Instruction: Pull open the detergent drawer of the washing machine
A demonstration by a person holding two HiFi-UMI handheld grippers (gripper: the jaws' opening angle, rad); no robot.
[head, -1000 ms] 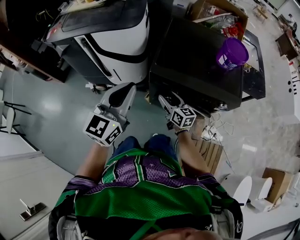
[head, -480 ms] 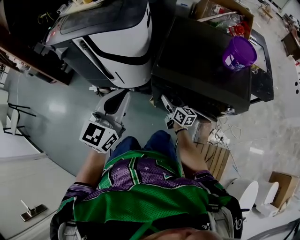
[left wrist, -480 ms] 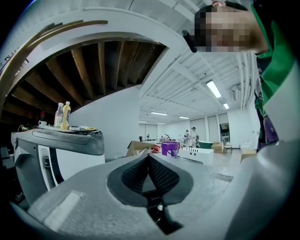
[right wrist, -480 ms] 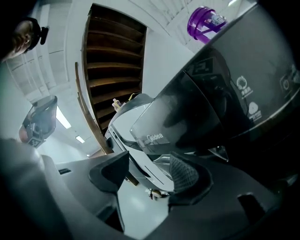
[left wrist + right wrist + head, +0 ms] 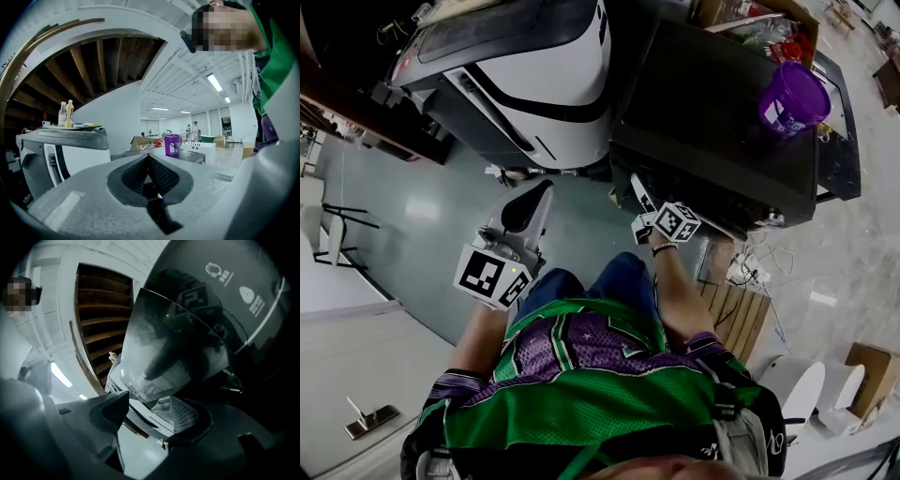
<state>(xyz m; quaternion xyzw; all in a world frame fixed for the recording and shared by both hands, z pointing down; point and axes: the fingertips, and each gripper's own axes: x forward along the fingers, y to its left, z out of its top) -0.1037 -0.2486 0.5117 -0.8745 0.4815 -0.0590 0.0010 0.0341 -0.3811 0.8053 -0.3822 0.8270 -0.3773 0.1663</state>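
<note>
1. Detergent drawer: I cannot pick it out in any view. Its washing machine is the dark, flat-topped box at 1 o'clock in the head view, and its front face is tucked under the top edge.
2. In the right gripper view the washing machine's glossy dark front fills 12 to 3 o'clock. It carries white printed icons and a shiny pane that mirrors the gripper.
3. Right gripper: it is close against the washing machine's upper front edge. The jaws stand apart and clamp nothing; only floor and the neighbouring machine show through the gap.
4. Left gripper: it is at 9 o'clock of the right one, well apart from it and over the floor. Its jaws are together at the tips with nothing between them.
5. Purple cup: it stands upright on the washing machine's top, toward its 2 o'clock corner.
6. White-and-black machine: it sits at 11 o'clock, just beside the washing machine. Two bottles stand on top of it.
7. Wooden slats lie on the floor at 4 o'clock.
</note>
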